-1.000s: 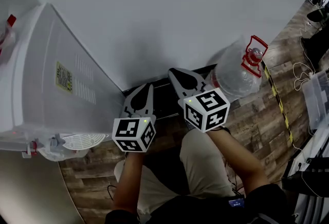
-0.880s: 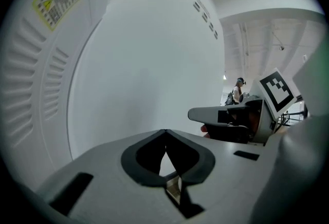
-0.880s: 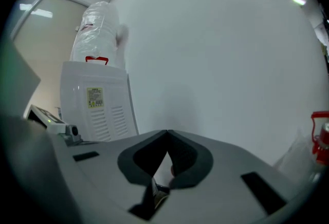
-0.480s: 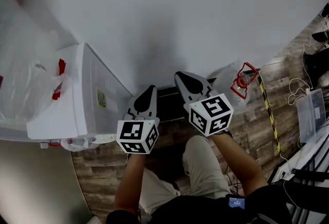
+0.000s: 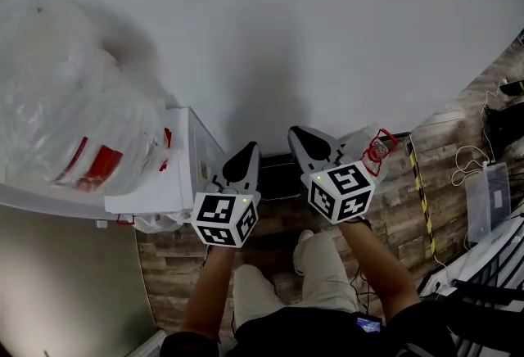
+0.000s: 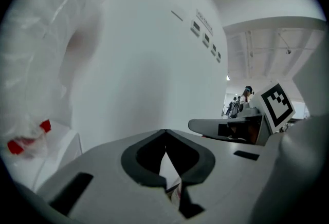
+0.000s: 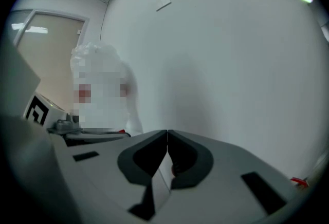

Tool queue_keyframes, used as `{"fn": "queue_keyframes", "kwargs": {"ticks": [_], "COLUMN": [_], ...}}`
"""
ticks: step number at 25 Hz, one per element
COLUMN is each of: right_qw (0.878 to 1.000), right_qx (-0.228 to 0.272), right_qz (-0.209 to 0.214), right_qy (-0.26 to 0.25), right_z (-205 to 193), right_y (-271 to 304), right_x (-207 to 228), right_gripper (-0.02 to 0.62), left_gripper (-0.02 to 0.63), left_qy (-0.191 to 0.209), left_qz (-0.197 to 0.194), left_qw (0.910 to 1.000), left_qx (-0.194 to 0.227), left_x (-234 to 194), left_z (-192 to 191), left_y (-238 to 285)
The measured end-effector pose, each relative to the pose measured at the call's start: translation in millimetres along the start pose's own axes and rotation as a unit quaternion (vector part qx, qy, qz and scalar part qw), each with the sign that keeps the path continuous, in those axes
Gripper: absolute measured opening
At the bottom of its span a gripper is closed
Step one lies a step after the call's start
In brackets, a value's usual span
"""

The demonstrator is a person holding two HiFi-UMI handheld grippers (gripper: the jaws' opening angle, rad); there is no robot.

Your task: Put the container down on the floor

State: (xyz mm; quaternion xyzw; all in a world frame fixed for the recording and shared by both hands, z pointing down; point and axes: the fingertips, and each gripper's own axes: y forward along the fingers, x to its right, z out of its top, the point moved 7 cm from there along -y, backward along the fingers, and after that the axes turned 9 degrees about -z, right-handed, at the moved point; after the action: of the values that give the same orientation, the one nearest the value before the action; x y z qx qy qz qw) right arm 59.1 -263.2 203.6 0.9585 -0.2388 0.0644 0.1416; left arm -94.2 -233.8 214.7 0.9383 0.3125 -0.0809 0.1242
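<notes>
Head view: the white dispenser stands against the wall, with a plastic-wrapped bottle on top, blurred. My left gripper hangs just beside the dispenser, and my right gripper is one step further from it. Both are closed and hold nothing. The container, clear with a red handle, sits on the wood floor at the wall's foot, beyond my right gripper from the dispenser and apart from both grippers.

Left gripper view: my jaws are pressed together at the tips, with nothing between them. The dispenser's white top lies low to one side, with the wrapped bottle above it. My right gripper shows on the side away from the dispenser, its marker cube behind it.

Right gripper view: these jaws are also fully closed and empty, facing the plain wall. My left gripper lies on the dispenser's side.
</notes>
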Motion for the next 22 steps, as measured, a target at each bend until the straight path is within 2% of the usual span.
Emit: {"fn": "queue_keyframes", "kwargs": {"ticks": [4,9,14,22], "right_qw": [1.000,1.000,1.000,1.000], "right_qx": [-0.002,-0.004,-0.001,0.014], "right_qz": [0.003,0.014,0.018,0.006], "right_qy": [0.006,0.005,-0.010,-0.023], "right_z": [46,85,111,129], "right_y": [-25,-51,-77,-118], "right_x": [-16,-49,-86,-129], "right_gripper": [0.031,0.031,0.031,0.031], "left_gripper": [0.015,0.015,0.015,0.015], "left_qy": [0.007,-0.002,0.010,0.018], "left_qz": [-0.001,0.007,0.004,-0.005], "left_qw": [1.0000,0.9999,0.9999,0.9992], "left_qx": [-0.003,-0.008,0.003,0.036], "left_x": [21,36,44,61], "left_z": [49,84,115,145], "left_y": [-18,-54,-96,-162]}}
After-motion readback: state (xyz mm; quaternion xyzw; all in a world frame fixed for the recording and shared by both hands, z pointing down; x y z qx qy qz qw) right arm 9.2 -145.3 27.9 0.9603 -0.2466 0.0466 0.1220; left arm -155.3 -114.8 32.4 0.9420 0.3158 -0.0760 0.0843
